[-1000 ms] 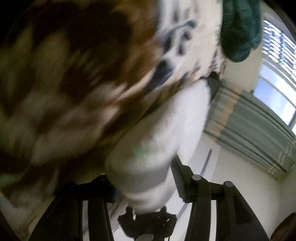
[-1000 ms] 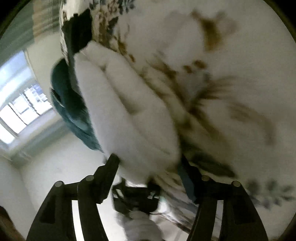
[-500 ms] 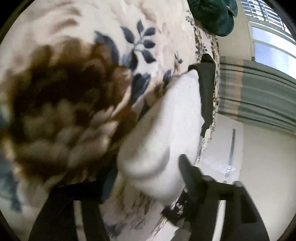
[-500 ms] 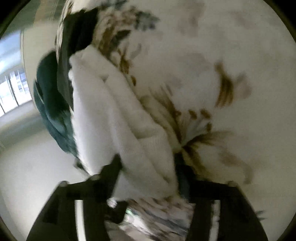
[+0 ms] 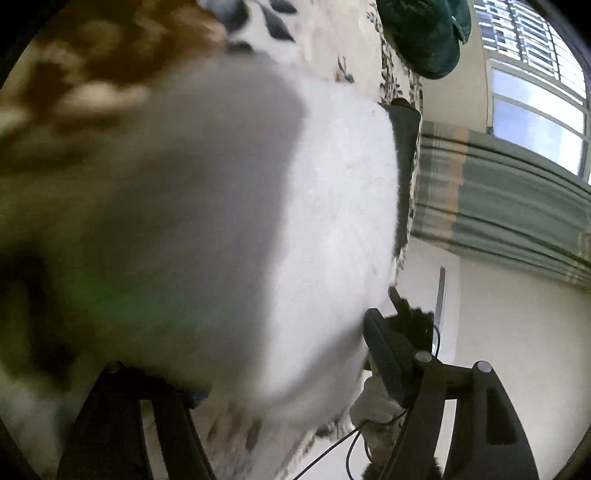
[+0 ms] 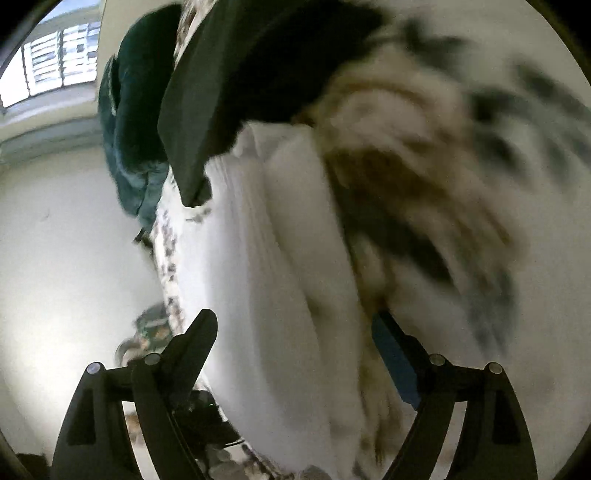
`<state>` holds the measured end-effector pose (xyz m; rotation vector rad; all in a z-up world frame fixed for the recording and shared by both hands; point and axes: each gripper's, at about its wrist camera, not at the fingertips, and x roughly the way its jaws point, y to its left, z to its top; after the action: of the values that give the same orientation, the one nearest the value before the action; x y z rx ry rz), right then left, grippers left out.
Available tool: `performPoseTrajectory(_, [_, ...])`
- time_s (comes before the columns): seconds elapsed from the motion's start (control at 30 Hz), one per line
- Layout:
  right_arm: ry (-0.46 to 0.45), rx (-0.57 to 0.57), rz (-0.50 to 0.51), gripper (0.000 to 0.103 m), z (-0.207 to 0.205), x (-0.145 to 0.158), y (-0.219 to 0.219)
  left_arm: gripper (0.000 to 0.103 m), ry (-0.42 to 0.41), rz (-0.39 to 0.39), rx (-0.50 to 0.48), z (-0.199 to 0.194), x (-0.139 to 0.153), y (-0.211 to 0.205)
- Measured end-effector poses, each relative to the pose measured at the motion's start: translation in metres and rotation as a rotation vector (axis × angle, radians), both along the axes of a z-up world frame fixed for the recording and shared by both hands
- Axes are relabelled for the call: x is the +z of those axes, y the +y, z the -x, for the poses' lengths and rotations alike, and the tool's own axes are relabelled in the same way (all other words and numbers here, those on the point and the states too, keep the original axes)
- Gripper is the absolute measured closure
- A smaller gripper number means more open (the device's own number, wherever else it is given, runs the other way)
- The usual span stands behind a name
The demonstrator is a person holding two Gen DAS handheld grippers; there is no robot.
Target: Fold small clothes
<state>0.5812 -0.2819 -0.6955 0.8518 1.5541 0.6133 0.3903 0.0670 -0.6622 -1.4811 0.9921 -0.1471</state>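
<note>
A folded white garment [image 5: 295,221] lies on the floral bedspread [image 5: 110,74] and fills the left wrist view, blurred. My left gripper [image 5: 273,373] has its jaws wide apart around the near end of it. In the right wrist view the same white garment [image 6: 266,288] shows in thick folds, and my right gripper [image 6: 295,332] stands open around its other end. A black garment [image 6: 243,81] lies just beyond the white one. A dark green garment [image 6: 129,122] lies past that at the bed's edge.
The bedspread [image 6: 461,184] carries brown and blue flowers. The bed's edge drops to a pale floor [image 6: 66,258]. A green striped curtain [image 5: 498,199] and a bright window [image 5: 535,110] stand beyond the bed. The black garment [image 5: 404,155] and the green garment [image 5: 424,33] show in the left view too.
Both grippers have pushed further in along the white garment, which now fills more of each view. The black garment has come closer in the right view.
</note>
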Motion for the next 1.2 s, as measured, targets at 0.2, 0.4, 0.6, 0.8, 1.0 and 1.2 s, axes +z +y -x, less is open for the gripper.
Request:
performPoseTrajectory(0.2, [-0.028,0.147,-0.012,0.028,-0.037,-0.012,0.053,0.063,-0.026,-0.057,0.128,-0.012,0.005,0.004])
performPoseTrajectory(0.4, [-0.086,0.033,0.033,0.080,-0.002,0.007,0.057,0.073,-0.087,-0.108,-0.002,-0.044,0.043,0.039])
performPoseTrajectory(0.6, [-0.072,-0.126,0.096,0.082,0.126,0.052,0.042,0.073,-0.110,-0.120,-0.317,-0.074,0.067,0.068])
performPoseTrajectory(0.8, [0.059,-0.216,0.136,0.081,0.259,0.048,0.082,0.048,0.009,-0.143,-0.565,-0.086,0.035,0.068])
performPoseTrajectory(1.0, [0.201,-0.242,0.129,0.050,0.275,0.026,0.065,0.040,0.009,-0.194,-0.442,-0.030,0.063,0.089])
performPoseTrajectory(1.2, [0.093,-0.208,0.274,0.037,0.249,0.092,0.008,0.039,0.047,-0.540,-0.388,0.035,0.115,0.095])
